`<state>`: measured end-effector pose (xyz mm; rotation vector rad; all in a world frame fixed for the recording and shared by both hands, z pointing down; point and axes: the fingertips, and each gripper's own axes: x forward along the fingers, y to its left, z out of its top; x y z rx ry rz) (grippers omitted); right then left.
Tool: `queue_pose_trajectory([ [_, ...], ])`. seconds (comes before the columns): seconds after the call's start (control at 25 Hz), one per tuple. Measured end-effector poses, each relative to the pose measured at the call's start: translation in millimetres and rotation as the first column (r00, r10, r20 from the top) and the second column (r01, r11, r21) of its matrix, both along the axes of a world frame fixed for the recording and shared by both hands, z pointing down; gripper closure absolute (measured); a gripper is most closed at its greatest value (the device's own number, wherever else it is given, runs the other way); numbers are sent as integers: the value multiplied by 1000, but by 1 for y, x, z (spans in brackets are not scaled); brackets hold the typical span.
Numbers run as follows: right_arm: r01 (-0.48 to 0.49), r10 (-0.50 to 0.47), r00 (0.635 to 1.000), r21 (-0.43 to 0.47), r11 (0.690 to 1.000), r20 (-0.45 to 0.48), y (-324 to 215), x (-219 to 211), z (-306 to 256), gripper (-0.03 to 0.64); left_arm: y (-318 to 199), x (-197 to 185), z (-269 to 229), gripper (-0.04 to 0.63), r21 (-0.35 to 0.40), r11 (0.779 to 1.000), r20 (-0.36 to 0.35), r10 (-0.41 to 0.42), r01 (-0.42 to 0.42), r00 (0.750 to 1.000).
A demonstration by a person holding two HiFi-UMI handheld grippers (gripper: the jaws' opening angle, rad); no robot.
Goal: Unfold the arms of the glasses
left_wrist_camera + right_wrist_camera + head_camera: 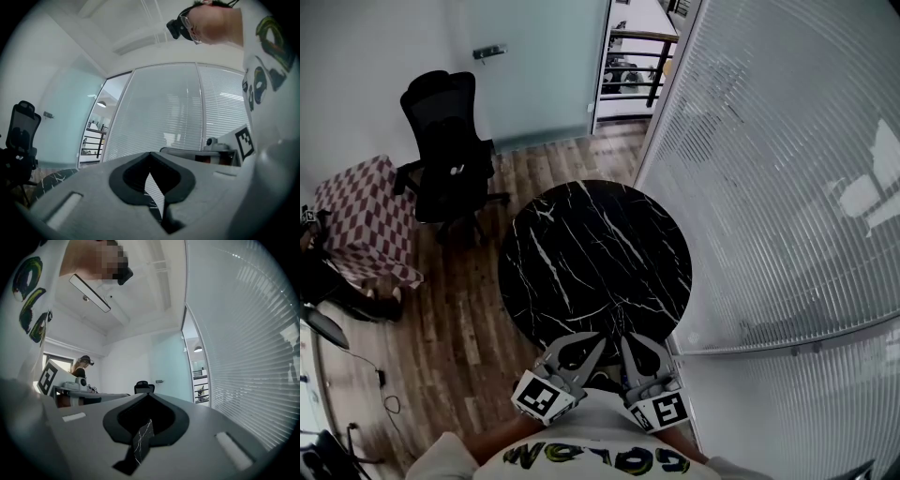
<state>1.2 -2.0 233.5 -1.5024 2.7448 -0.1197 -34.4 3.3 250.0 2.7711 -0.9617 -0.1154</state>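
Round tabletop (581, 244) beside the blinds (769, 187), floor (459, 319) on its left.
Left tongs (601, 337) and right tongs (625, 337), level at its near edge, pressed together.

A round table (595, 258) with a black marble top is seen from above, set on a wood-plank floor (455, 328). The top is crossed by thin white veins, mostly from 11 o'clock toward 5 o'clock. Its 3 o'clock edge is placed just beside a slatted glass partition (769, 187).
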Motion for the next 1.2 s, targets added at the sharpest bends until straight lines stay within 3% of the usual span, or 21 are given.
queue_pose_trajectory([
  [0.56,28,-28,1000,-28,999,-8,-5,34,-6,615,-5,35,5,591,-49,998,29,-28,30,999],
  [0.88,13,-15,1000,-142,990,-10,6,46,32,615,3,48,23,591,-114,993,10,-17,18,1000],
  [1.2,-5,2,1000,-241,970,-14,9,62,73,615,1,51,72,591,-211,977,63,-8,21,998],
])
